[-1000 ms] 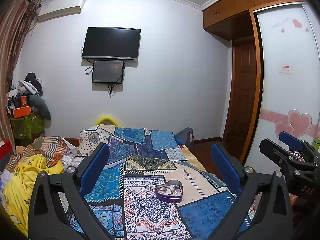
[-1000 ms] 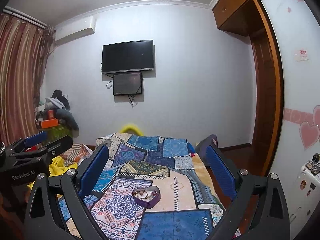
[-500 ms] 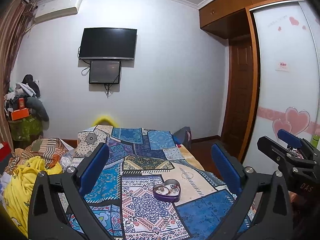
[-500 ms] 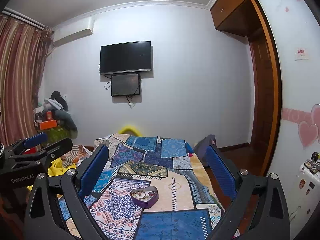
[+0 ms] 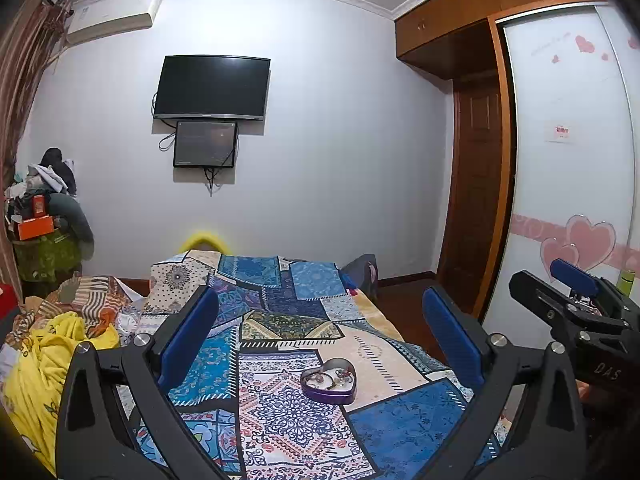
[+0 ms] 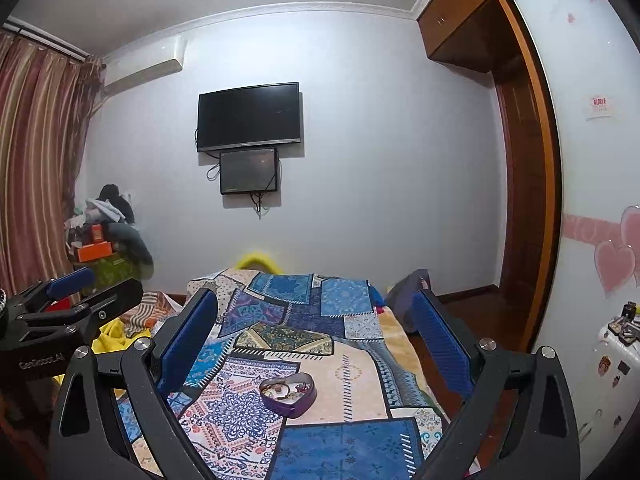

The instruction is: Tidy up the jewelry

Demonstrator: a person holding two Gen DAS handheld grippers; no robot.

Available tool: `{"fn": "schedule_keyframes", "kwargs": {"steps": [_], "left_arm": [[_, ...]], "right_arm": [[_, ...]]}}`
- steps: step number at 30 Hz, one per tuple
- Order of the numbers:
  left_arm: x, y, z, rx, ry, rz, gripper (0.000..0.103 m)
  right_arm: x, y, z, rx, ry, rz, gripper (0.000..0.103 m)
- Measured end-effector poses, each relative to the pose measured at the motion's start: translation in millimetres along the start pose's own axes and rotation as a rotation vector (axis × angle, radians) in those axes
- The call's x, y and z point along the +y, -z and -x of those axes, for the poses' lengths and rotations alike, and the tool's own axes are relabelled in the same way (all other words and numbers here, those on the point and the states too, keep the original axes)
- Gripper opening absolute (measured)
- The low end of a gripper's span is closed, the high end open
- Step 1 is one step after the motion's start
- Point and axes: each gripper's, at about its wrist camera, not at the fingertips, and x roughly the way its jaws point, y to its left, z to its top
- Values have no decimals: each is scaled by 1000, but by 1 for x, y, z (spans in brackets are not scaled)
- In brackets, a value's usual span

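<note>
One heart-shaped tin (image 5: pixel 329 381), two screens (image 5: pixel 212 87), two grippers (image 5: pixel 320 340).

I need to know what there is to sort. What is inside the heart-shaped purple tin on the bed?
The heart-shaped purple tin holds a small tangle of jewelry, including ring-like loops. Individual pieces are too small to identify, and the tin's near wall hides whatever lies against it.

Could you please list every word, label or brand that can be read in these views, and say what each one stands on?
"DAS": on the right gripper body, left wrist view.
"GenRobot.AI", blurred: on the left gripper body, right wrist view.
Red-printed sticker on the wardrobe door: too small to read.
Television brand mark: unreadable.
</note>
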Motion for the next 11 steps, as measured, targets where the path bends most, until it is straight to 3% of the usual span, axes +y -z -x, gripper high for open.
{"fn": "schedule_keyframes", "kwargs": {"steps": [11], "left_arm": [[-2, 2, -4, 5, 6, -8, 103]], "right_arm": [[-1, 2, -4, 14, 3, -1, 97]]}}
